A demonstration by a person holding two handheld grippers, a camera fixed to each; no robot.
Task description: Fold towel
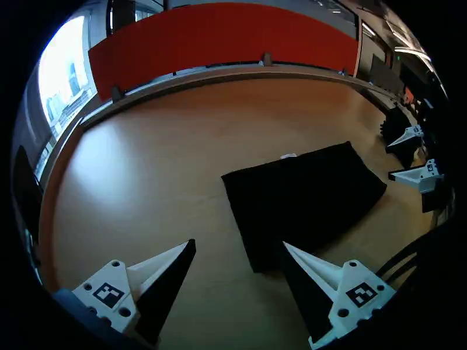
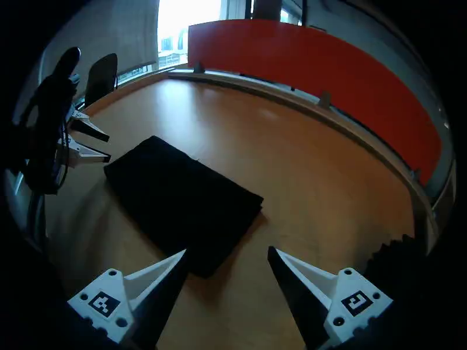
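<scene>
On wooden table [image 1: 175, 146], folded black towel [image 1: 303, 198], white tag [image 1: 288, 156] unreadable, left gripper [image 1: 238, 242] and right gripper [image 2: 227, 249] spread, empty.

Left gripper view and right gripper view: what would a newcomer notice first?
A black towel, folded flat, lies on the light wooden table. A long red partition runs along the table's far edge. Up close, the left gripper and right gripper both point open toward the towel.
</scene>
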